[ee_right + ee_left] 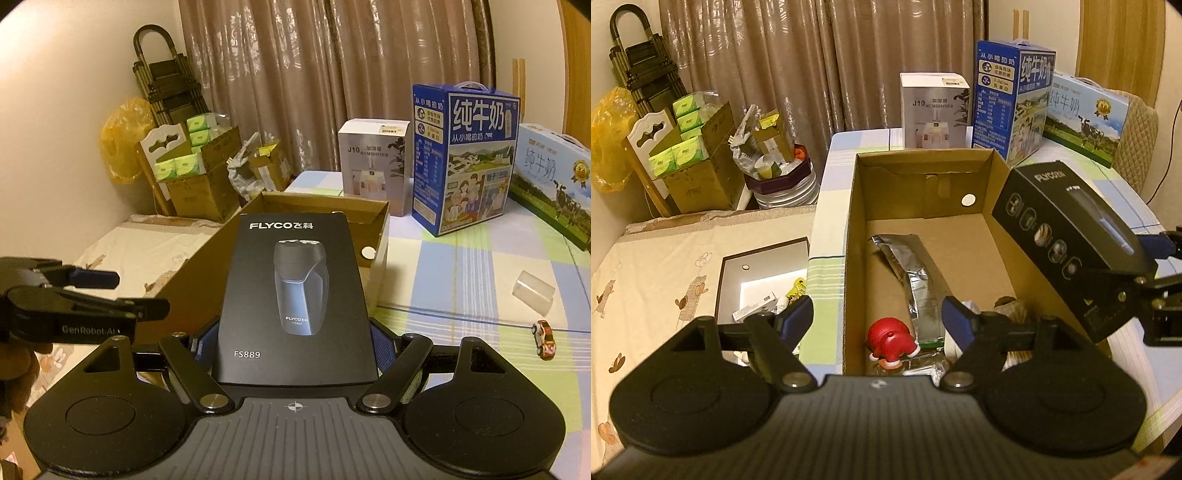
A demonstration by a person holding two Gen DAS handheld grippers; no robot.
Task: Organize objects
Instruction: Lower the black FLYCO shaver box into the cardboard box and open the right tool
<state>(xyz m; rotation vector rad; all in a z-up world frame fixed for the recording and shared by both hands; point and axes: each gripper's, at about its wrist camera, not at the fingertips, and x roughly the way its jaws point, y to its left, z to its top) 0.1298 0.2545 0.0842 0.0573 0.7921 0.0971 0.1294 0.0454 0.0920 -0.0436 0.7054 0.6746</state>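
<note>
two milk cartons (465,158) (550,181), one toy car (543,339)

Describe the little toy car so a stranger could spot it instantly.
Start at the checked tablecloth to the right of the open cardboard box. Near a small clear plastic piece lies the toy car, alone on the cloth. It is tiny, orange-red and white, unlike the big cartons behind.

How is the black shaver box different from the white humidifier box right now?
The shaver box is black, flat and held tilted in the right gripper over the cardboard box; the humidifier box is white, blockier and stands upright on the table. Both are printed retail cartons.
</note>
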